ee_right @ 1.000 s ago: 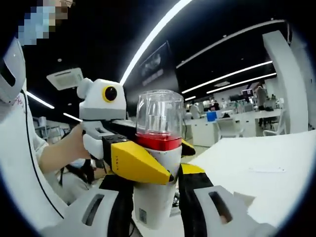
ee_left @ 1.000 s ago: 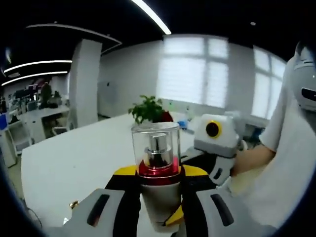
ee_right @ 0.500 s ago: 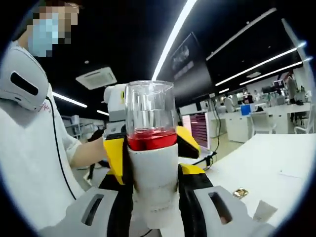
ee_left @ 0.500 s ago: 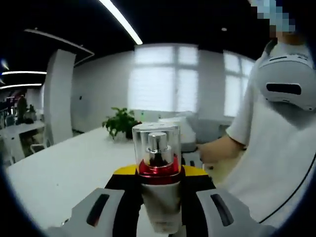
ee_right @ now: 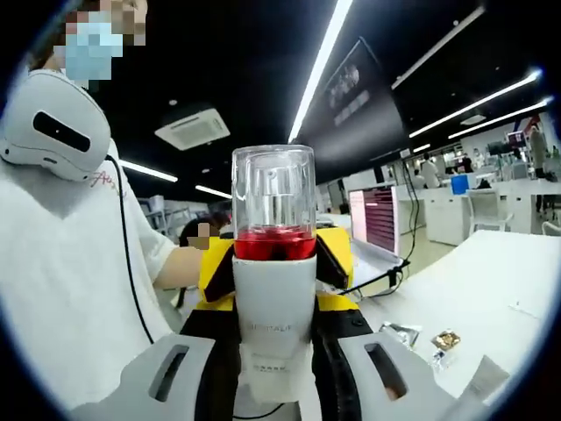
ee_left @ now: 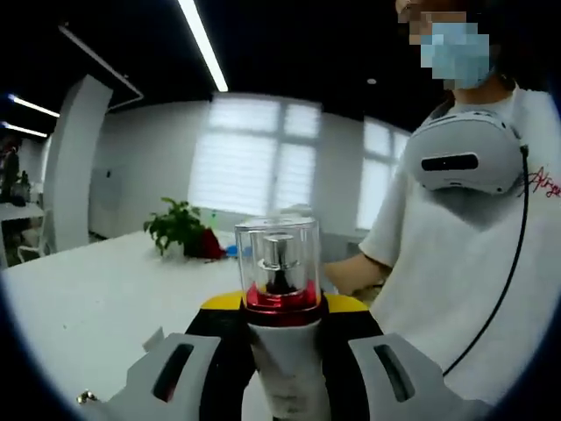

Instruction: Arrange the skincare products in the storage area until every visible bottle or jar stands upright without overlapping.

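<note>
I'm working in what looks like a large open-plan office or lab. Long strip lights (ee_right: 323, 61) run across a dark ceiling, with a ceiling air unit (ee_right: 193, 128) set into it. Broad white tables (ee_left: 79, 298) spread out around me, and a wall of tall windows with pale blinds (ee_left: 254, 158) sits behind a potted plant (ee_left: 175, 226). Farther off I see rows of white desks (ee_right: 456, 210), a lit monitor (ee_right: 381, 219) and a thick white column (ee_left: 72, 167). A person (ee_left: 473, 246) in a white T-shirt stands close, a headset hanging at the chest.
</note>
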{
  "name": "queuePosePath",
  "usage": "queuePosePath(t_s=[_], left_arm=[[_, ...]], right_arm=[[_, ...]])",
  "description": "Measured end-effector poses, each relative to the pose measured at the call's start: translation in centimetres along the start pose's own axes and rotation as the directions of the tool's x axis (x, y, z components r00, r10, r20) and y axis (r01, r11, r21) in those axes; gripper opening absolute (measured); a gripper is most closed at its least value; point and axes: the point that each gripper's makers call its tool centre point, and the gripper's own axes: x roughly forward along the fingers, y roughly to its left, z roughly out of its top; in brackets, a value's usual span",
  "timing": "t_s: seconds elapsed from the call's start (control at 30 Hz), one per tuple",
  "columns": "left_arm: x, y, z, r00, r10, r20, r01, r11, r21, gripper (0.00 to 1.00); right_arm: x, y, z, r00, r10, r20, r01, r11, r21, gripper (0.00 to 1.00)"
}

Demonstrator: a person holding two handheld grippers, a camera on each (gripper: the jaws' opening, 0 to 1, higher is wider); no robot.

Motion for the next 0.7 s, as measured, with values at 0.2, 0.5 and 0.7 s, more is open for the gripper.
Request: queuePosePath(t_s=[0.2,0.5,0.7], left_arm=[[-0.1,0.9,-0.5,0.999,0.035,-0.019,-0.036,0.999,-0.009,0.26],[0.1,3.4,0.2,0.958,0.278,0.075,-0.272,0.959,-0.075,0.27],[-0.1,4.7,-0.2,0.855,0.512,0.083,-0.503,0.857,-0.107,0.24]], right_arm=[[-0.5,-1.3,0.0,0.992,-0.126,0.021,0.127,0.991,-0.035,0.29],[-2.3,-4.6,1.1,0.913,-0.402,0.073,0.407,0.911,-0.069,0.28],[-3.7,-6.8,0.9,0.806,-0.59,0.038,0.588,0.792,-0.163,0.28]])
